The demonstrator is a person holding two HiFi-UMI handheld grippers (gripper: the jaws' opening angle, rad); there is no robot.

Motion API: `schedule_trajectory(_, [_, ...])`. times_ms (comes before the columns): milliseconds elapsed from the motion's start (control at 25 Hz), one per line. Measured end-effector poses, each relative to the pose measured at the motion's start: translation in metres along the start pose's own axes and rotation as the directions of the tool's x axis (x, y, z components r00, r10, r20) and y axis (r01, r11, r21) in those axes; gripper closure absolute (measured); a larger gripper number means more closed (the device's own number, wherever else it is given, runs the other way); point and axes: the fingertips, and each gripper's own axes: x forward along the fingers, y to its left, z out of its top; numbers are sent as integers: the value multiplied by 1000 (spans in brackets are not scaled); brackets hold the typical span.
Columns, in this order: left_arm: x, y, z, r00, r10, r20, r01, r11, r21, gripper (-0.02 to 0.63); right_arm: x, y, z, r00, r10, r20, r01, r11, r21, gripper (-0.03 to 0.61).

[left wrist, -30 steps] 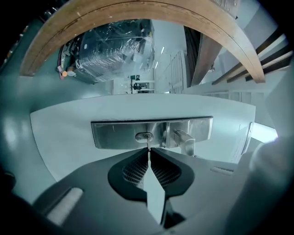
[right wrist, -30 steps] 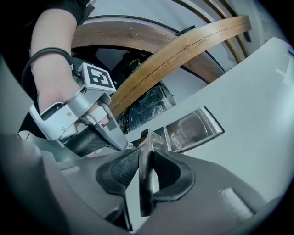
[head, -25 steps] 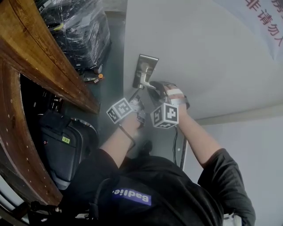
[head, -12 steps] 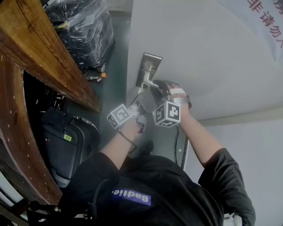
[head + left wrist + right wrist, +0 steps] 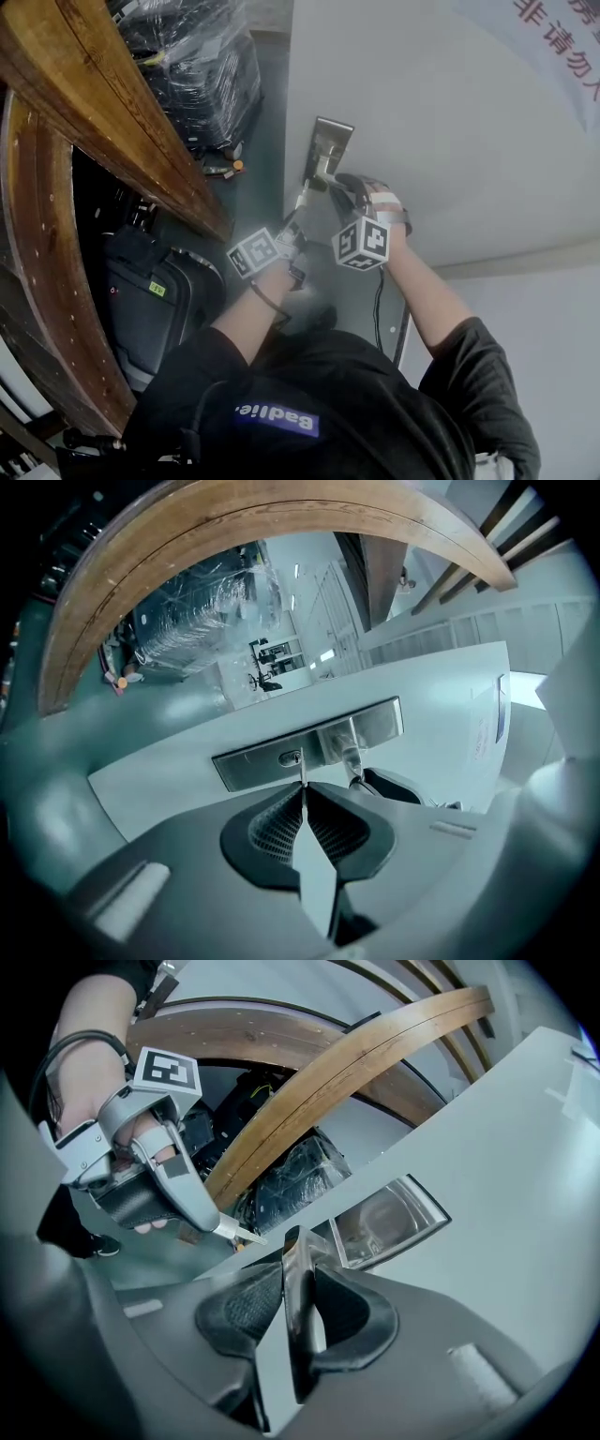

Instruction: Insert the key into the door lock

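**A:** What's the setting?

**B:** In the head view a pale grey door point(image 5: 450, 122) fills the upper right of the frame, with red characters in its top right corner. A curved wooden beam point(image 5: 103, 103) runs down the left. A dark bundle wrapped in film point(image 5: 202, 66) sits at the top, and a black bag point(image 5: 141, 319) sits at the lower left.

**A:** And the lock?

**B:** A steel lock plate point(image 5: 330, 148) is fixed to the door just above the middle of the frame. In the left gripper view the keyhole point(image 5: 291, 757) shows as a small oval left of centre on that plate.

**A:** Where's the key?

**B:** The left tool point(image 5: 303, 794) has its jaws pressed together on the key point(image 5: 302, 772). Only the thin blade sticks out past the tips, and it points at the keyhole. In the right gripper view the blade shows at the left of the frame with its tip short of the plate, so it isn't in the lock yet.

**A:** And the other hand?

**B:** The right tool point(image 5: 300, 1265) is clamped on the door handle point(image 5: 293, 1307), and the dark lever runs straight between its two pads. In the head view this tool sits right of the left one, just below the lock plate, with the two marker cubes side by side beneath them.

**A:** Are the tools touching?

**B:** I can't tell. They are close together.
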Motion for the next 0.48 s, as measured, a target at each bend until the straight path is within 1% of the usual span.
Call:
schedule_trajectory(280, [-13,-18,4,999,38,10,-39,990,133,574,-13,-1,2,996,-9,93,3,998,65,467])
schedule_trajectory(480, [-25,-33,3,996,78,35,-84,968,238,574,-32,-3,4,982,-47,180,27,993,116,516])
